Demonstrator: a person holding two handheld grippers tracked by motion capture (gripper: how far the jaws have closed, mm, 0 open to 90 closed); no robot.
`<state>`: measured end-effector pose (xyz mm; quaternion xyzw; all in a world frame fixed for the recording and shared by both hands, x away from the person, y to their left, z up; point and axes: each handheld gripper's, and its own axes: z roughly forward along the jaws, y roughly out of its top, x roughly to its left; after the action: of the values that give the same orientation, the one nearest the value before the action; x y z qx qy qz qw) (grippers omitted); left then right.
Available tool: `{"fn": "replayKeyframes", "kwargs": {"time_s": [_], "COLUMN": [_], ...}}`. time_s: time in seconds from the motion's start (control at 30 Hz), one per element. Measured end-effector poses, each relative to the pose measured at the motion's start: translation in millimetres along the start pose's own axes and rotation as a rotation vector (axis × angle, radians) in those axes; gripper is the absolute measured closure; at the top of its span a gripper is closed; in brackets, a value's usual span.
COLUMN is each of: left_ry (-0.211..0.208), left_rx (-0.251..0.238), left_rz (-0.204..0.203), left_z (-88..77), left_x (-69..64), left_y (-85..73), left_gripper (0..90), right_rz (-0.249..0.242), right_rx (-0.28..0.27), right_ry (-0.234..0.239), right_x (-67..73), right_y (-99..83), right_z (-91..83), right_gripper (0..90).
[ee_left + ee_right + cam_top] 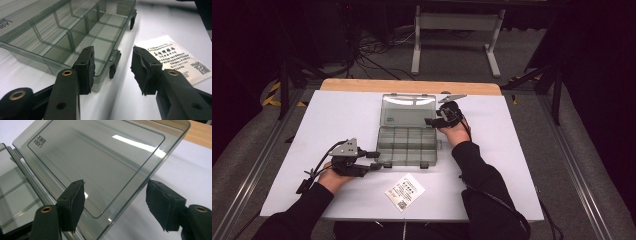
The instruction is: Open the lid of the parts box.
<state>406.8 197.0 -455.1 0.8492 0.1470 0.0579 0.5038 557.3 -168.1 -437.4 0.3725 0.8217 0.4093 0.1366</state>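
Lid [100, 162] of compartment box [406, 145] is being released by right gripper [115, 205] — jaws apart; left gripper [112, 67], also apart, should be steadying the corner.

In the left gripper view the clear box [75, 37] runs off the top and left edges, so its lid and far compartments are cut off. The printed lines on the paper packet [175, 58] are too small to read, and its far corner leaves the picture. In the right gripper view the lid [100, 162] is cropped at the top. In the high view the label on the lid is illegible.
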Motion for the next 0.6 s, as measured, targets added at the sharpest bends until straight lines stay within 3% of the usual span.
{"fn": "replayKeyframes", "kwargs": {"time_s": [0.13,0.27,0.47,0.6], "left_ry": [0.021,0.027,0.076,0.097], "left_rx": [-0.023,-0.039,-0.052,-0.047], "left_rz": [0.022,0.003,0.009,0.015], "left_z": [-6.8,-9.6,-24.5,-31.4], "left_x": [-2.4,-2.5,-4.9,-6.0], "left_y": [3.2,3.6,5.9,5.9], "left_gripper": [53.5,49.8,43.3,39.1], "right_rz": [0.003,-0.014,-0.112,-0.128], "right_rx": [-0.028,-0.050,-0.083,-0.109], "right_ry": [-0.002,-0.011,-0.027,-0.009], "right_x": [-0.9,0.6,18.1,27.8], "right_y": [-3.4,-5.1,-2.4,0.1], "right_z": [-10.4,-24.2,-60.6,-77.6], "right_gripper": [29.1,27.1,22.1,21.6]}}
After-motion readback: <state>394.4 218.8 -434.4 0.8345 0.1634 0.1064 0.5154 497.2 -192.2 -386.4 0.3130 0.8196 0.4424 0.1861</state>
